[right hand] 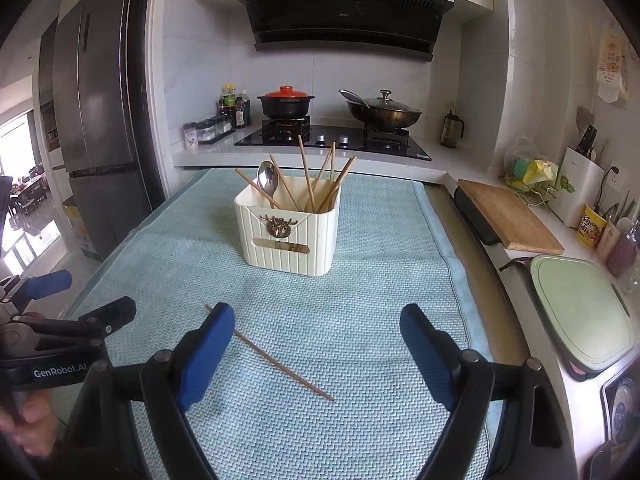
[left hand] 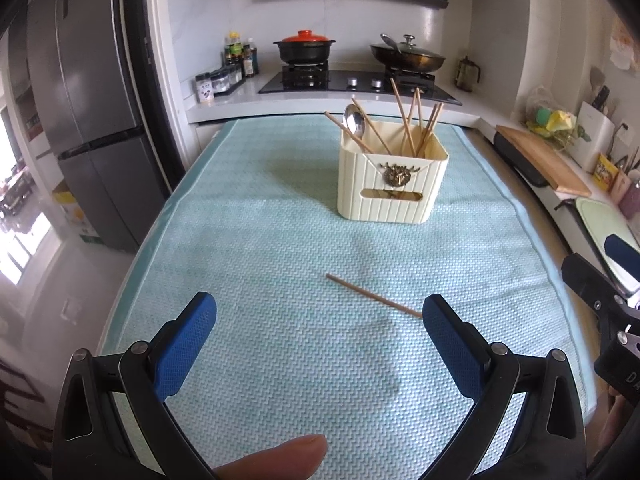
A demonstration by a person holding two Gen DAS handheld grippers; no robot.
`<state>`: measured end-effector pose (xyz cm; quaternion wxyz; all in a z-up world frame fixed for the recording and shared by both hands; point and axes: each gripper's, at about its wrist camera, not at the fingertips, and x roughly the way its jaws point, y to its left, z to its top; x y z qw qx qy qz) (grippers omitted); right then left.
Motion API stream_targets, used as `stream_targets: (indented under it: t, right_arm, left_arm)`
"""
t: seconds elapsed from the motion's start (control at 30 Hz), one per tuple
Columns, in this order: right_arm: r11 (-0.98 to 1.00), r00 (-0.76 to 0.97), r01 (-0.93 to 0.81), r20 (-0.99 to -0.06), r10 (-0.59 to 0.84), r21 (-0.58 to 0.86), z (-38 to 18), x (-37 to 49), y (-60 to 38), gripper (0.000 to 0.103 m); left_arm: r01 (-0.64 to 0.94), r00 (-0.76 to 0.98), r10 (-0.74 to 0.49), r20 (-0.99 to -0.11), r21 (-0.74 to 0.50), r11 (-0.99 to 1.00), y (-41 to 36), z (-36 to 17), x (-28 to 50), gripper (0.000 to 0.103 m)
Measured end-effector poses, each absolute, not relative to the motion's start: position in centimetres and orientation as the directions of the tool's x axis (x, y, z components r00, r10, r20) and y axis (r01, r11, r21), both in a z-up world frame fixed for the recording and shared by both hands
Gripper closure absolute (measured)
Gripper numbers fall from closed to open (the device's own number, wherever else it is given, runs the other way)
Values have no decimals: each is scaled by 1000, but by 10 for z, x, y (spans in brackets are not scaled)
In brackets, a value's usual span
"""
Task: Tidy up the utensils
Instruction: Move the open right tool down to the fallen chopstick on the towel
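Mat (left hand: 248, 264): holder (left hand: 390, 184) with chopsticks (left hand: 412, 120), spoon (left hand: 354, 120)

A cream ribbed utensil holder (right hand: 289, 236) with a brass emblem stands upright at the far middle of the cloth, holding a steel spoon (right hand: 267, 179) and several leaning wooden chopsticks (right hand: 320, 180). One loose chopstick (right hand: 280, 364) lies flat, diagonally, nearer.

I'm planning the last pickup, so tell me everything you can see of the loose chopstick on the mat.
The thin tan wooden-looking chopstick lies flat and alone on the light blue woven mat, slanted across it, in front of the cream ribbed utensil holder and apart from it. It looks straight and whole. No gripper touches it; in the right wrist view one fingertip hides part of it.
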<state>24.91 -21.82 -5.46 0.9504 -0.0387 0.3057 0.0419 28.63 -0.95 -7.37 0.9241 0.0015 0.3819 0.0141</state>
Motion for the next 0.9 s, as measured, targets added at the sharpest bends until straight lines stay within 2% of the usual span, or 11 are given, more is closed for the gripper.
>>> stream_targets:
  t: [0.23, 0.37, 0.5, 0.67, 0.77, 0.83, 0.87, 0.9]
  right_arm:
    - [993, 820, -109, -570, 59, -55, -50, 249, -218, 16]
    - [992, 811, -111, -582, 60, -54, -57, 252, -223, 16]
    - [990, 790, -133, -608, 81, -42, -72, 259, -234, 16]
    - [946, 626, -324, -753, 201, -16, -130, 298, -225, 16]
    - [898, 529, -440, -810, 254, -6, -163, 329, -203, 17]
    - [858, 461, -514, -845, 273, -3, -181, 351, -184, 31]
    - [841, 437, -541, -861, 260, -20, -190, 361, -175, 48]
    - [825, 415, -564, -876, 247, -35, -198, 370, -166, 58]
  left_arm:
    - [-40, 702, 37, -711, 12, 999, -7, -76, 290, 0]
    - [-71, 624, 4, -782, -51, 996, 4, -96, 301, 0]
    - [-91, 541, 15, -841, -41, 995, 16, -124, 312, 0]
    - [-108, 516, 31, -856, -29, 994, 27, -146, 317, 1]
    - [-123, 514, 52, -856, -14, 992, 32, -151, 319, 1]
    - [-130, 511, 48, -858, -22, 991, 36, -153, 319, 1]
    - [-136, 511, 46, -858, -28, 990, 39, -154, 318, 1]
    - [-142, 512, 43, -858, -35, 989, 42, -155, 318, 1]
